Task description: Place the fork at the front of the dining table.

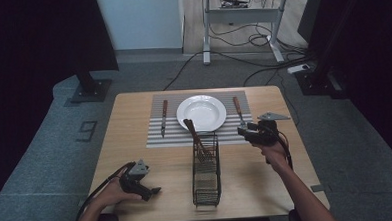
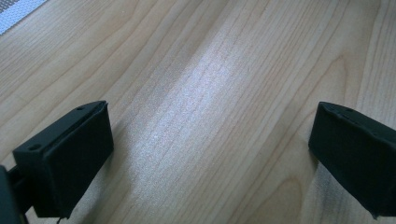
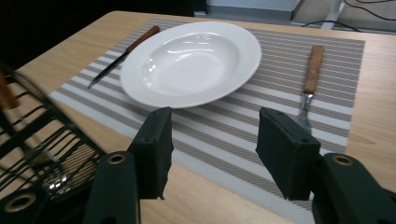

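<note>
A white plate (image 1: 201, 112) (image 3: 191, 63) sits mid-way on a striped placemat (image 1: 157, 133) (image 3: 280, 74). A wooden-handled knife (image 1: 164, 117) (image 3: 123, 53) lies left of the plate, a wooden-handled fork (image 1: 238, 110) (image 3: 310, 74) right of it. A black wire basket (image 1: 205, 170) (image 3: 32, 144) in front of the mat holds a wooden-handled utensil (image 1: 195, 138). My right gripper (image 1: 245, 132) (image 3: 212, 140) hovers open over the mat's near right part, just left of the fork's tines. My left gripper (image 1: 155, 191) (image 2: 210, 144) rests open on the bare wood near the front left edge.
The wooden table (image 1: 136, 158) (image 2: 210, 70) stands on a grey carpet. A desk frame (image 1: 240, 18) with cables stands behind. Dark screens flank both sides, with a stand base (image 1: 89, 90) at the back left.
</note>
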